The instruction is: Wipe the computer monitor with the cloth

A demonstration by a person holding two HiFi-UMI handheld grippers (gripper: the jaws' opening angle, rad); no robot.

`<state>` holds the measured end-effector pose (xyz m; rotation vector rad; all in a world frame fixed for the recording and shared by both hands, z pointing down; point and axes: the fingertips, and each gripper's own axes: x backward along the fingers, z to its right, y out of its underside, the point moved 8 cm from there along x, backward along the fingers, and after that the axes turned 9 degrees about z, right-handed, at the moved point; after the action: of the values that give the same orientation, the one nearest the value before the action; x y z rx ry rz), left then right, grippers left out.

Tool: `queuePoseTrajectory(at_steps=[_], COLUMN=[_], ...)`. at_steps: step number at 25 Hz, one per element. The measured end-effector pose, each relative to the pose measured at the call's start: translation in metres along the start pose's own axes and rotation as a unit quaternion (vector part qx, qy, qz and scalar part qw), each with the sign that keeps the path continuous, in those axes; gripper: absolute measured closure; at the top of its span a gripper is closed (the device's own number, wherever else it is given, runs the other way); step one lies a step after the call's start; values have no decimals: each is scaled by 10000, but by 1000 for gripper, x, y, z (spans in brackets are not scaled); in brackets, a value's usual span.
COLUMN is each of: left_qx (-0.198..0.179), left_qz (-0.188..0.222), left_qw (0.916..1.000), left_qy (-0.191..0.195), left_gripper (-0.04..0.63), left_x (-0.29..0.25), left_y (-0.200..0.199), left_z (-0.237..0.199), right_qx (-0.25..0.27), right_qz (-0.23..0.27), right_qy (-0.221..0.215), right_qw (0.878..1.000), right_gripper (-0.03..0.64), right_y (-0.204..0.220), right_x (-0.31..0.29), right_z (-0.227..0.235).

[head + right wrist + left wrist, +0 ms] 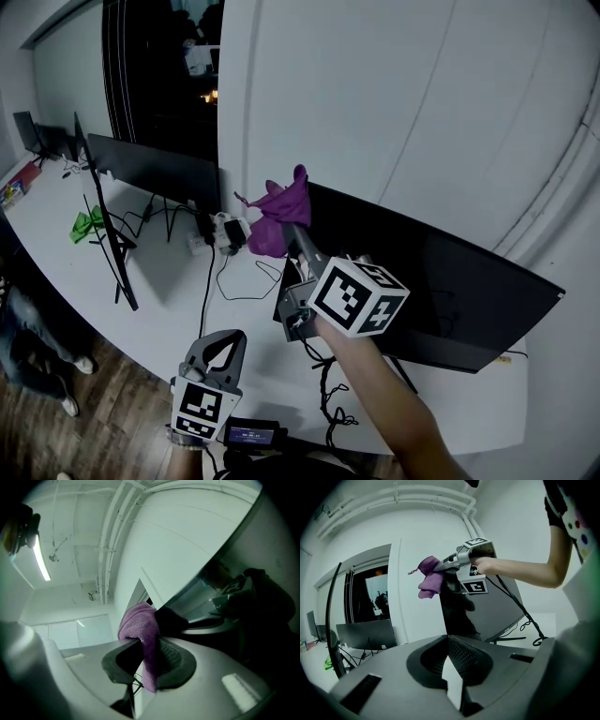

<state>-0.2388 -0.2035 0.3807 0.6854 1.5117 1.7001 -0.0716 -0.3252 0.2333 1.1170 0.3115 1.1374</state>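
Right gripper (289, 231) is up high, jaws clamped tight on the purple cloth (277, 212), and that cloth is pressed against the upper left corner of the dark monitor (450, 281). From the right gripper view it's clear: the cloth (140, 623) is pinched between the two pads and bunches out above the tips of the right gripper (149, 644), with a tail hanging down through the gap. The monitor's black screen (243, 606) runs off to the right of those jaws, touching the cloth's far side.

Left gripper (228, 339) sits low, well below and to the left of the right one, near the front edge of the white desk (169, 281). Its jaws are closed on each other, tips together with nothing between them; the left gripper view shows the left gripper (447, 640) pointing up at the action, the cloth (429, 577) and right gripper (446, 567) high above its tips, the monitor (492, 611) just beyond them.

Off to the left of both grippers stands a thin curved monitor (108, 230), with a green cloth (87, 223) lying beside it. Black cables (234, 281) trail across the desk between the two grippers.
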Motion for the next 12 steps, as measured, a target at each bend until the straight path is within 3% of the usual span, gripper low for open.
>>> queuePoseTrajectory(at_steps=[5, 12], left_qx=[-1, -29], left_qz=[49, 79], left_qw=[10000, 9995], left_qy=[57, 314], left_gripper=[589, 589], left_x=[-4, -16], left_y=[-4, -11], left_z=[11, 40], right_qx=[409, 1085], right_qz=[-102, -183], right_qy=[-285, -132], right_qw=[9987, 9938], right_gripper=[549, 549], right_y=[-6, -11], right_x=[18, 79], right_z=[-5, 12])
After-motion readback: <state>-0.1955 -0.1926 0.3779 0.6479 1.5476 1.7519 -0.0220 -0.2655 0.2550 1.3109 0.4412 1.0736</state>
